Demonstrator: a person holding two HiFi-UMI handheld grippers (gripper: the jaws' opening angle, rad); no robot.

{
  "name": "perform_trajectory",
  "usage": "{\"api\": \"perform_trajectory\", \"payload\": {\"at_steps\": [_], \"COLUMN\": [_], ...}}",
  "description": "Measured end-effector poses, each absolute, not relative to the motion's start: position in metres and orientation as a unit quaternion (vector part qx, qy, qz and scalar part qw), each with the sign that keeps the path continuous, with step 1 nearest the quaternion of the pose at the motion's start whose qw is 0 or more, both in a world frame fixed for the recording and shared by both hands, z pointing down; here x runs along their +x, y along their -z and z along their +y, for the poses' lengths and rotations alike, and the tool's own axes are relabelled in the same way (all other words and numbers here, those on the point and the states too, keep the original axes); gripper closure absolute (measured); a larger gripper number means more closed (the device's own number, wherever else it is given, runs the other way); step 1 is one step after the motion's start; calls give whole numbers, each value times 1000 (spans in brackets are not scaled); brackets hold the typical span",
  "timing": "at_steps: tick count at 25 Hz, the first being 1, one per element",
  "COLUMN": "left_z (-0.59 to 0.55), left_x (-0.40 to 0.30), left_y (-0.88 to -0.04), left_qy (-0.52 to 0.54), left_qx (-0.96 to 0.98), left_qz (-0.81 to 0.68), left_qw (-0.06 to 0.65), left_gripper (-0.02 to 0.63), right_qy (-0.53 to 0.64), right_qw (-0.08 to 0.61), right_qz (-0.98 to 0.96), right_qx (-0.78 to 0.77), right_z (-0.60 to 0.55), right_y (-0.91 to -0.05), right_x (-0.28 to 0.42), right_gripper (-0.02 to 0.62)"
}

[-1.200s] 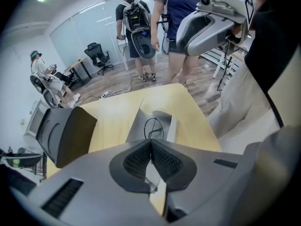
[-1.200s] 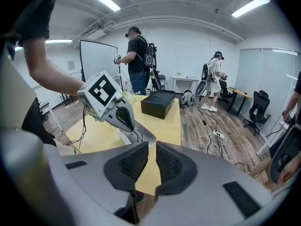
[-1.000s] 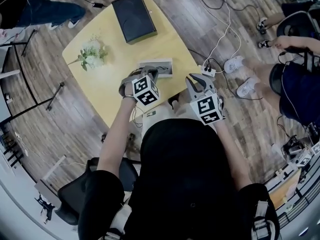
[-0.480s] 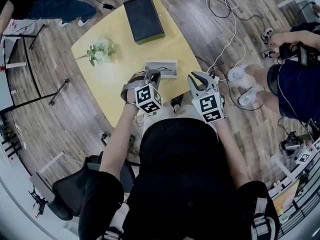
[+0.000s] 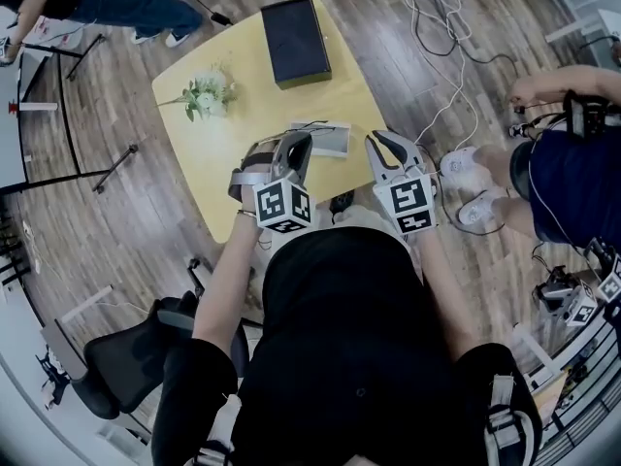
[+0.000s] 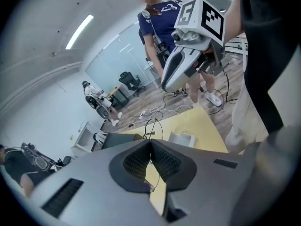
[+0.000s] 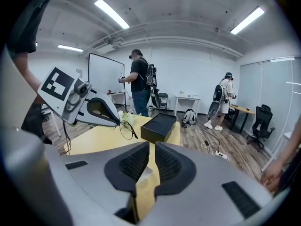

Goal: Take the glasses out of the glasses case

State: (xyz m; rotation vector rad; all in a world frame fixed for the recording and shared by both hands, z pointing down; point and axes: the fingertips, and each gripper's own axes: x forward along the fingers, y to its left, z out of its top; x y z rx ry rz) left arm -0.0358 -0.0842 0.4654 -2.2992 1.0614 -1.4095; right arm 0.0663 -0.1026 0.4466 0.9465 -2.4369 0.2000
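Step in hand: the take-out itself. Your left tongs (image 6: 150, 147) are clamped on the glasses (image 7: 133, 134), which hang from the tips in the air above the yellow surface (image 5: 191, 150), clear of the glasses case (image 5: 326, 138). The case lies open on the near part of the surface, just ahead of both tongs, and looks empty from the left gripper view. Judged from that, the removal is nearly done and only the set-down is left.

Your right tongs (image 7: 151, 147) stand slightly apart with only a narrow slit between the pads. Nothing is in it.

Next move, as I judge it: bring the glasses to a bare patch beside the case, lower until the frame rests, then release. Your right tongs are free to steady the case if it is needed.

Glasses: a thin dark wire frame with round rims and one darker, thicker temple piece. They are held by a very slim section, so expect them to swing or twist in the grip. A hard squeeze could bend the wire.
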Motion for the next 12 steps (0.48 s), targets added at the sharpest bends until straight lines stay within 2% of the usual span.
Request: {"api": "perform_trajectory", "payload": {"at_steps": [5, 9, 12], "left_z": [-88, -91, -95], "left_x": [-44, -54, -60], "left_y": [-422, -395, -381], "left_qy": [460, 443, 429], "left_qx": [-773, -763, -759], "left_qz": [407, 437, 454], "left_qw": [157, 174, 181], "left_gripper": [583, 583, 583], "right_qy": [-45, -33, -26], "right_qw": [244, 220, 206], "right_qz": [-911, -918, -922], "right_qx": [329, 328, 326], "right_z": [-101, -104, -108], "right_y": [-420, -402, -391], "right_x": [53, 42, 33], "right_gripper": [543, 577, 578]}}
